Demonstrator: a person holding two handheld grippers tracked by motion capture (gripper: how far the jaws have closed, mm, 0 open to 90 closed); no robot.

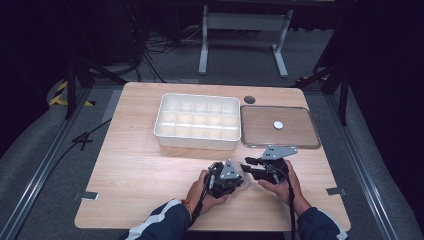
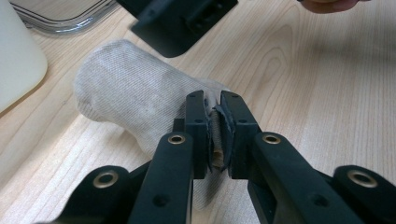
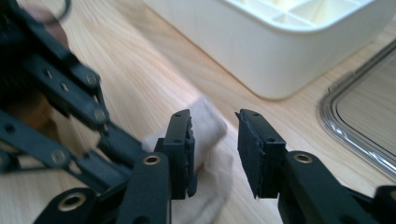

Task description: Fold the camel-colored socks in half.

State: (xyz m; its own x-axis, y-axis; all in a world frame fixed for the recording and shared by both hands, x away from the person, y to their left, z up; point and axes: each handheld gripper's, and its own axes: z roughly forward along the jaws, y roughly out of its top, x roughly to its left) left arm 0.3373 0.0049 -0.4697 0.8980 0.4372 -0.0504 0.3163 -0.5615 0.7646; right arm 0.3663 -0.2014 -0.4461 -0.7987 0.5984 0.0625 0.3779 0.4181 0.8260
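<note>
A rolled pale grey sock [image 2: 126,98] lies on the wooden table [image 1: 145,165] near its front edge. My left gripper [image 2: 215,135] is shut on one end of the sock, with the cloth pinched between its pads. In the high view the left gripper [image 1: 239,180] points right and the right gripper [image 1: 251,167] points left at it, tips close together over the sock [image 1: 245,183]. My right gripper [image 3: 214,119] is open, with the sock [image 3: 208,128] lying just beyond its jaws and a clear gap between the pads. The left gripper's linkage [image 3: 56,116] is at the left of the right gripper view.
A white tray [image 1: 197,141] with several compartments stands mid-table. To its right lies a clear lid [image 1: 300,142] with a small white disc [image 1: 278,125] on it. A dark round grommet [image 1: 249,99] is set in the table behind them.
</note>
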